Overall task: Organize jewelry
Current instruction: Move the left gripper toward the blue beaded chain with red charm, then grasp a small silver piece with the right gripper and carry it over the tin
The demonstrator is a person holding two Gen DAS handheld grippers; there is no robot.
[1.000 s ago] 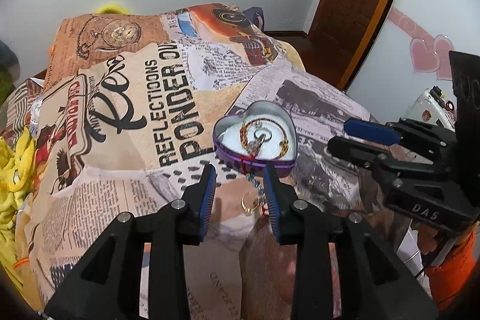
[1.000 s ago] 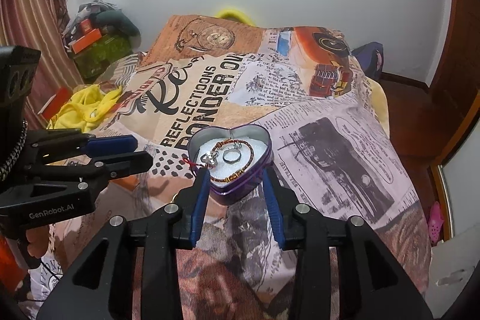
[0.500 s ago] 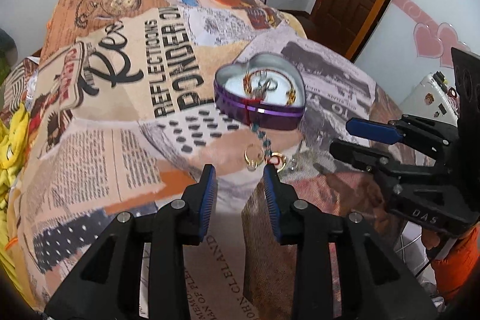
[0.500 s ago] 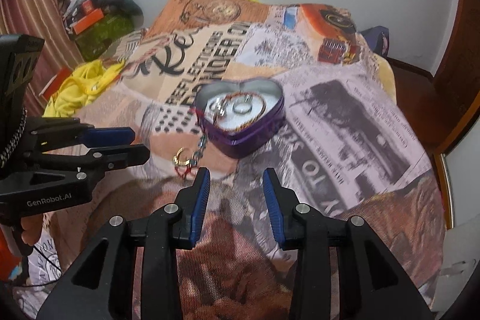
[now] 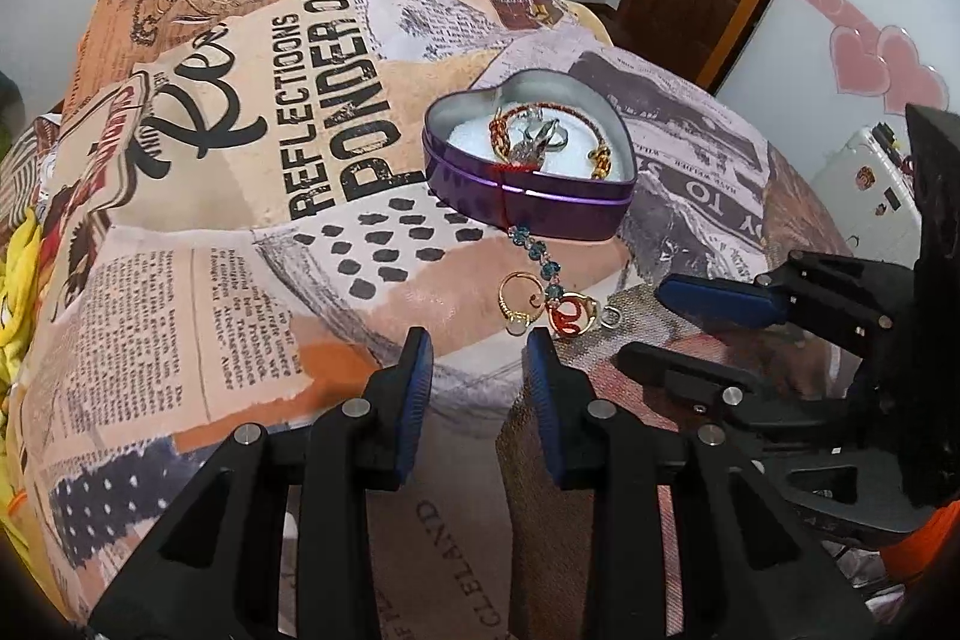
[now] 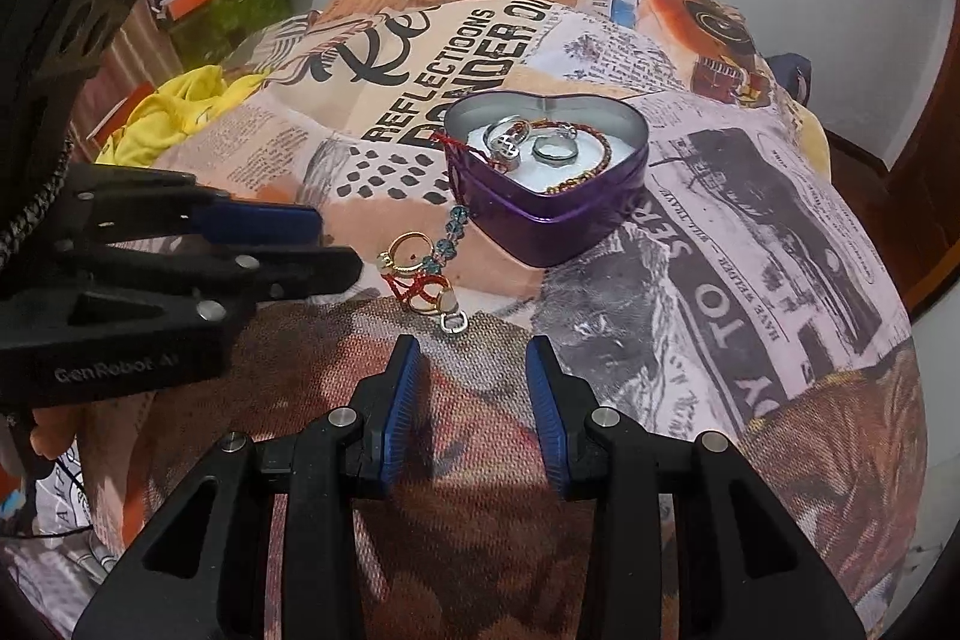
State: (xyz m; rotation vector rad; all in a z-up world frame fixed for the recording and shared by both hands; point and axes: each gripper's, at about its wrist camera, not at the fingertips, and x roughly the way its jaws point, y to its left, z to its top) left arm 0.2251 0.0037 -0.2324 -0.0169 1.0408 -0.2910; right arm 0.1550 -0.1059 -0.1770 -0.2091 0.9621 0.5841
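Both grippers hovering over loose jewelry beside the heart tin, nothing held.

Left gripper [image 5: 477,361] and right gripper [image 6: 471,370] are each standing partly open, jaws parted with nothing between them. Purple heart tin [image 6: 558,226] is sitting on the printed blanket [image 5: 198,232] at 12 o'clock of both grippers, holding rings [image 6: 555,151] and a beaded bracelet [image 6: 585,172]. A blue bead chain [image 5: 540,256] is trailing over the tin's wall toward 6 o'clock, ending at a gold ring [image 5: 516,295] and red-and-gold pieces [image 5: 573,313] just ahead of the left fingertips.

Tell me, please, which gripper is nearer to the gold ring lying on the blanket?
Left. The left gripper sits just short of the gold ring; the right gripper hovers off to its side, farther away.
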